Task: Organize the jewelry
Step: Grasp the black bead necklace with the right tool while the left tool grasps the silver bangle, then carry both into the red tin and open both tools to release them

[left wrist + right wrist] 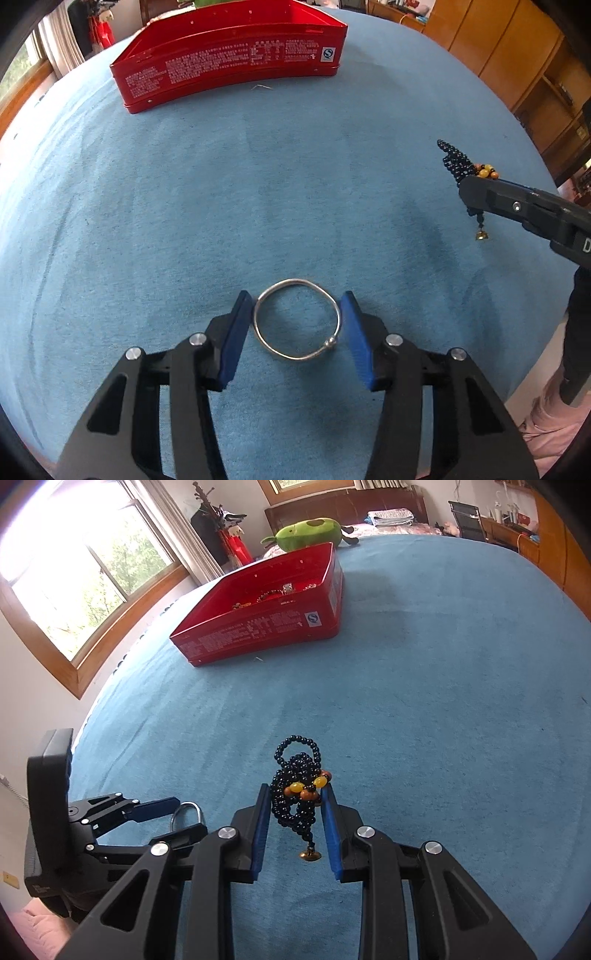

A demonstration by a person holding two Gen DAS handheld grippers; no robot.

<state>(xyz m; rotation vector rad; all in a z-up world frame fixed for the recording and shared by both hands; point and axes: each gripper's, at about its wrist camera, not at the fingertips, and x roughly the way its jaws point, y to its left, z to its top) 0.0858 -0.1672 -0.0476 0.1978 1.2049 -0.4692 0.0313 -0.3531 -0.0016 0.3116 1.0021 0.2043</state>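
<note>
Left gripper point(296, 325) stands open around a silver bangle point(296, 319) lying flat on the blue cloth point(184, 206), pads just beside its rim. Right gripper point(294, 823) clamps a bunched black bead necklace point(295, 794) (amber beads, small bell hanging) above the cloth. Red tin point(258, 627) sits well apart, trinkets inside.

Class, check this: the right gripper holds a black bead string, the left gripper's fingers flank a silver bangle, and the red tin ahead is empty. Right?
Not quite. The red tin is not empty: the right wrist view shows jewelry inside. The right gripper does hold the bead string, and the left gripper flanks the bangle.
</note>
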